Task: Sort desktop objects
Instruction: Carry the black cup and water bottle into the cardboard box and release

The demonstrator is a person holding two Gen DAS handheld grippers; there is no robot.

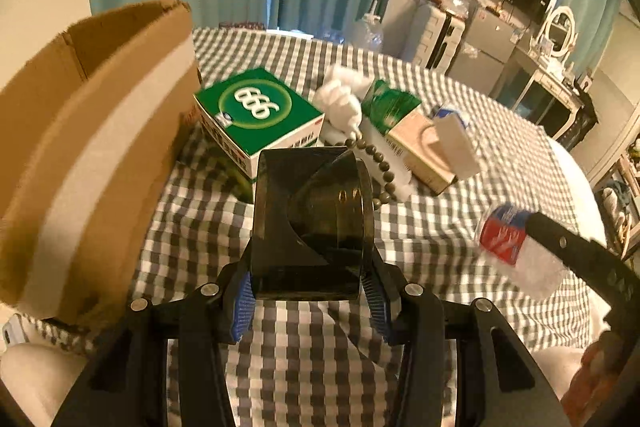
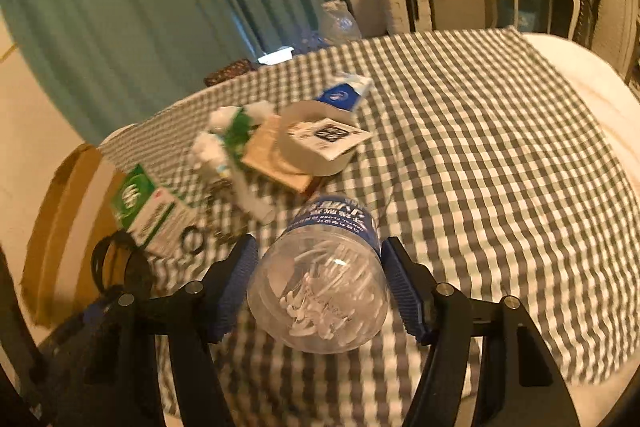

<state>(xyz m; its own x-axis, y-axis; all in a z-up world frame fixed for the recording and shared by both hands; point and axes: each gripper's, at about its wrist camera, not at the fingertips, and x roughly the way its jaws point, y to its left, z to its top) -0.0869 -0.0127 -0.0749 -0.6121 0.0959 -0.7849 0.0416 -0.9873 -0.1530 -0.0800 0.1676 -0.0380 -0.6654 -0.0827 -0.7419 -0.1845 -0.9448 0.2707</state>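
Over on the far left stands the cardboard box (image 1: 80, 147), open at the top, its flap up, sitting on the checked tablecloth (image 1: 460, 235). Just beside it lies the green carton (image 1: 260, 111), tipped a little, with a white ring design on its top face. Now to the middle: the left gripper (image 1: 312, 301) has its blue pads (image 1: 244, 307) pressed against both sides of a dark smoky container (image 1: 312, 227), pinching it, and the container is up off the cloth. Behind that, a string of beads (image 1: 376, 159) trails across a clump of white cotton (image 1: 340, 99), and next to those a green and tan packet (image 1: 404, 131) lies with a roll of tape (image 1: 456, 143) on it.

Further right, the clear jar (image 2: 324, 291), blue label, full of white floss picks, sits between the fingers of the right gripper (image 2: 320, 287). The right pad (image 2: 404, 291) touches the jar's side, the left pad is at its other side, and the jar hangs clear above the cloth, so it is gripped. From the left camera the same jar shows at the right edge with a red and blue label, held by a black finger. Beyond the tape roll, a blue and white tube (image 2: 344, 93) rests on the cloth.
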